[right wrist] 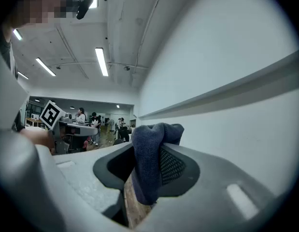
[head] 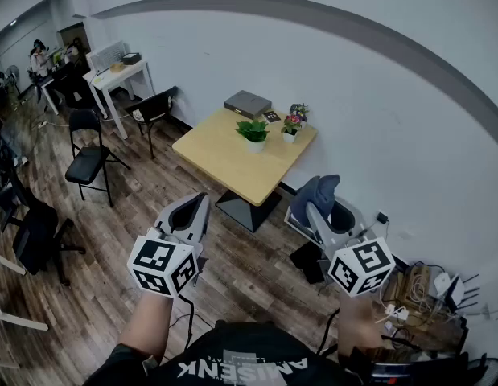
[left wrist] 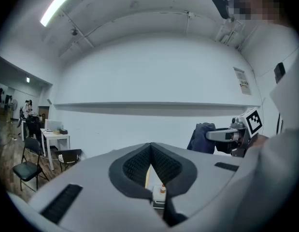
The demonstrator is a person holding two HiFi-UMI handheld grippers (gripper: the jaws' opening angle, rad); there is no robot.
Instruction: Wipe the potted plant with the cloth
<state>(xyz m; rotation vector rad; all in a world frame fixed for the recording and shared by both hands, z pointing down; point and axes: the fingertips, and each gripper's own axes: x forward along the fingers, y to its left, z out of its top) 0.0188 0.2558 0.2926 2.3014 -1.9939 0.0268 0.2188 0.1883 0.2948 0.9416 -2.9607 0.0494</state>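
Note:
A green potted plant [head: 253, 133] in a white pot stands on the wooden table [head: 219, 158] far ahead of me, with a smaller flowering pot [head: 293, 124] to its right. My right gripper [head: 323, 196] is shut on a dark blue cloth [right wrist: 149, 163], which bunches up between its jaws; the cloth [head: 327, 189] also shows in the head view. My left gripper [head: 193, 212] is shut with nothing in it; its pads [left wrist: 139, 166] meet. Both grippers are held level, well short of the table. The right gripper [left wrist: 207, 135] with its cloth [left wrist: 204, 138] appears in the left gripper view.
A grey box [head: 247, 103] lies at the table's far edge by the white wall. Black chairs [head: 92, 153] and a white desk [head: 116, 77] stand to the left on the wooden floor. Cables and boxes [head: 425, 292] lie at the lower right. People sit far off at the left.

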